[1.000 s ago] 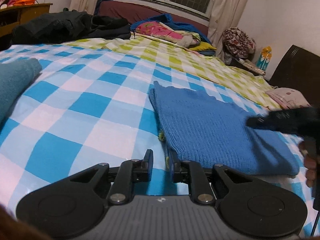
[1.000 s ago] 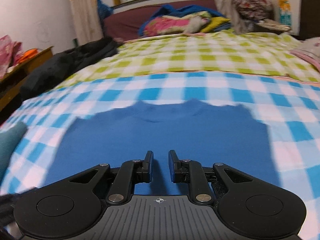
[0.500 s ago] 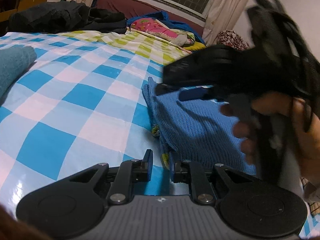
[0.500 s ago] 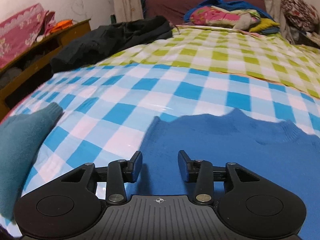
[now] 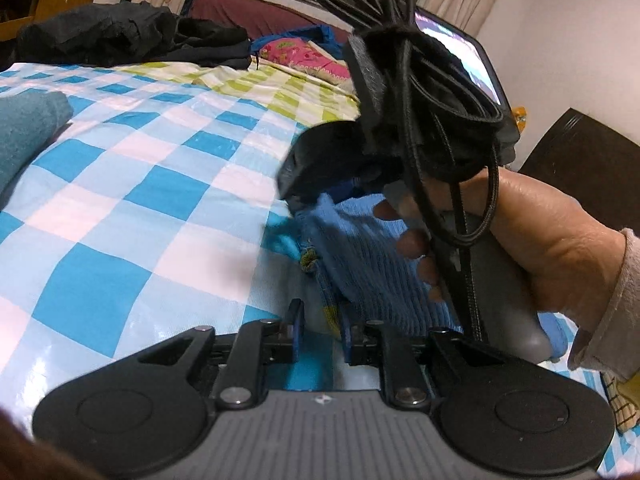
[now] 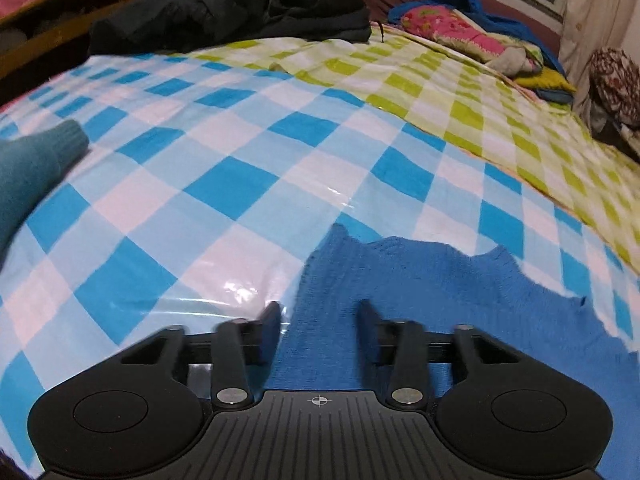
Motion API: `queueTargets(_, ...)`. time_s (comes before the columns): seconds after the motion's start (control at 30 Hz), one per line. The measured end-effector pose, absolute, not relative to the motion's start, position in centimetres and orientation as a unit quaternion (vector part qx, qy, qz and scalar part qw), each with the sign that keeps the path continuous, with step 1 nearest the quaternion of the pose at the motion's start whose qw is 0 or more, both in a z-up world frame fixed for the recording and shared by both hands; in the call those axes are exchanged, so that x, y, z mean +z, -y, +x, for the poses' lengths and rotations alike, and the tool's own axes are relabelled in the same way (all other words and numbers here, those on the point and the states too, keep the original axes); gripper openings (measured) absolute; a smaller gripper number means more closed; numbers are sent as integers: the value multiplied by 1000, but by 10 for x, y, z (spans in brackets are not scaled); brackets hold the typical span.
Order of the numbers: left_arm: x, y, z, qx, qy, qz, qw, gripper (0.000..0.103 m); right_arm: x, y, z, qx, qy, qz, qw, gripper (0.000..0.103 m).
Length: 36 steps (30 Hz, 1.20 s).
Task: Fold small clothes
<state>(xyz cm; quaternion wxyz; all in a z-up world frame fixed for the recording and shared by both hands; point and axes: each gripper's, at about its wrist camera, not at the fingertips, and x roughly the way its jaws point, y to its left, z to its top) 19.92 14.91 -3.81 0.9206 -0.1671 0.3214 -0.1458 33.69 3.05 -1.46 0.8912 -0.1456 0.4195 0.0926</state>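
Checked bedsheet [image 6: 248, 184], black clothes [image 6: 224, 12], teal sweater [image 5: 28, 128].

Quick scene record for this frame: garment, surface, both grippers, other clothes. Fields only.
garment: blue knit top, lying on the bed
surface: blue-and-white check sheet
left gripper: open, low at the garment's near corner
right gripper: open, over the garment's left edge
other clothes: teal knit at left; black pile at far side

one blue knitted garment [image 6: 420, 288], one teal knitted garment [image 6: 32, 160], one heap of black clothing [image 6: 240, 12], two checked covers: one blue-and-white [image 6: 200, 184], one green-and-white [image 6: 460, 92]; two grippers: left [image 5: 320, 316], right [image 6: 318, 316]
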Motion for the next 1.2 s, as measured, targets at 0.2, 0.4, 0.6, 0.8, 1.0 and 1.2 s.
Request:
queueTargets(0.2, -34, -146, 185, -146, -291, -156, 933, 54, 0, -7, 340, 104, -427, -103, 893, 11)
queueTargets(0.4, -37, -135, 170, -161, -279, -146, 936, 71, 21, 19, 337, 120, -414, -43, 901, 10)
queueTargets(0.6, -37, -111, 176, -132, -263, -105, 950, 77, 38, 32, 329, 142, -402, -11, 905, 10)
queueTargets(0.8, -45, -106, 193, -96, -262, -152, 948, 77, 54, 54, 322, 153, -392, 21, 907, 10)
queueTargets(1.0, -40, -94, 210, -93, -250, -158, 951, 64, 73, 78, 314, 165, -376, 46, 911, 10)
queueTargets(1.2, -19, -78, 212, -123, -234, -147, 953, 19, 81, 113, 312, 169, -370, 87, 910, 10)
